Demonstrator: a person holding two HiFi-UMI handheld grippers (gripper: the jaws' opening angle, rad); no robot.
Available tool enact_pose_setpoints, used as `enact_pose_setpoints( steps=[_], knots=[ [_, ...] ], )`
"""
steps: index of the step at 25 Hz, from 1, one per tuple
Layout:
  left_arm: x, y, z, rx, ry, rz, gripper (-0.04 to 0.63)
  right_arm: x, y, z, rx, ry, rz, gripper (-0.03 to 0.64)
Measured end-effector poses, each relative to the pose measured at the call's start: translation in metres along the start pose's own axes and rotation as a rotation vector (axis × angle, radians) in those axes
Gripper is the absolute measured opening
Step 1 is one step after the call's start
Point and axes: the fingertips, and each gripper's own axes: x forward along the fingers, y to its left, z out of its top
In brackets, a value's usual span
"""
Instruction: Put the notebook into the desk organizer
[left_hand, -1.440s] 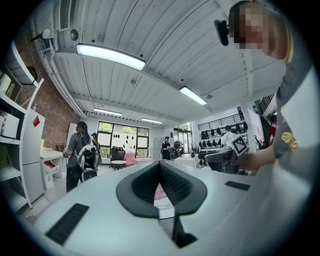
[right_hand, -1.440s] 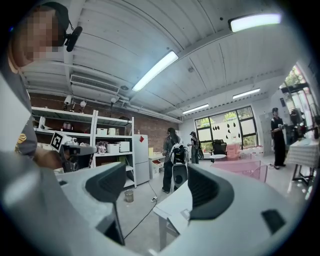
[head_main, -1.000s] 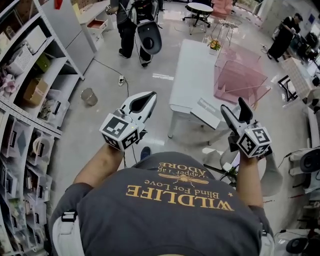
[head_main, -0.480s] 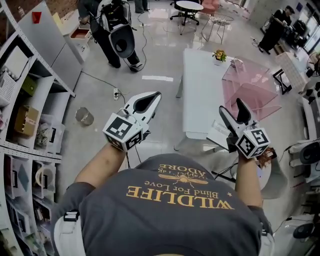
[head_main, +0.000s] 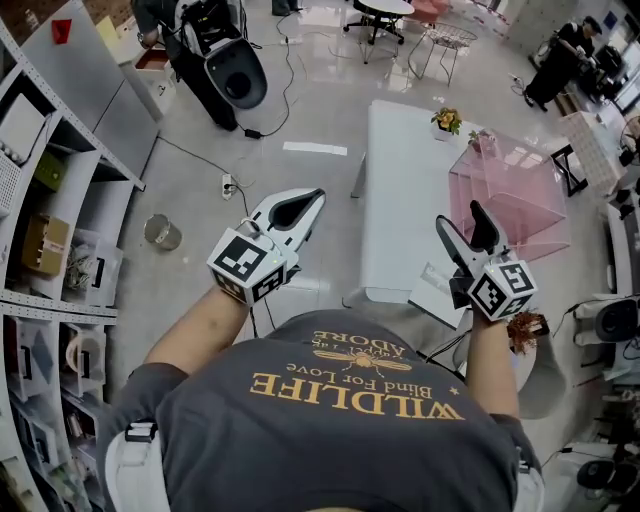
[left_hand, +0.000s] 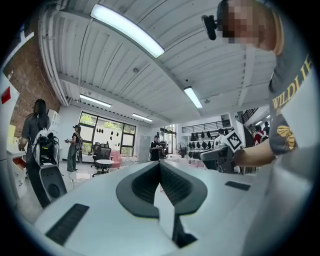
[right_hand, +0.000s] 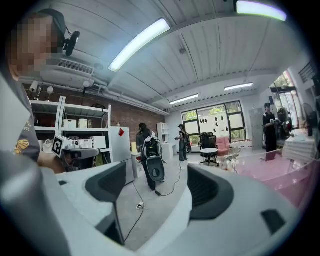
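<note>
While the shirt (head_main: 350, 395) reads WILDLIFE, left tongs (head_main: 317, 195) are together, right tongs (head_main: 457, 218) apart, both empty.

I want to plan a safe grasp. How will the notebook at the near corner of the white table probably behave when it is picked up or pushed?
The notebook looks thin and flat, so it will probably sag if gripped by one edge. It lies at the corner of the smooth white table, so a push may slide it off.
</note>
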Motion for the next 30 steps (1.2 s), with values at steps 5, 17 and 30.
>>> enact_pose_setpoints(
  steps=[5, 17, 30],
  knots=[
    [0.053, -0.013, -0.004, 0.002, 0.011, 0.048, 0.000, 0.013, -0.051, -0.002, 0.009, -0.013, 0.087, 0.371],
    [0.114, -0.030, -0.019, 0.027, 0.061, 0.013, 0.000, 0.011, -0.120, -0.016, 0.054, -0.004, 0.064, 0.370],
    [0.224, -0.143, -0.102, 0.038, 0.163, -0.455, 0.000, -0.140, -0.199, -0.138, 0.267, 0.150, -0.389, 0.370]
  ],
)
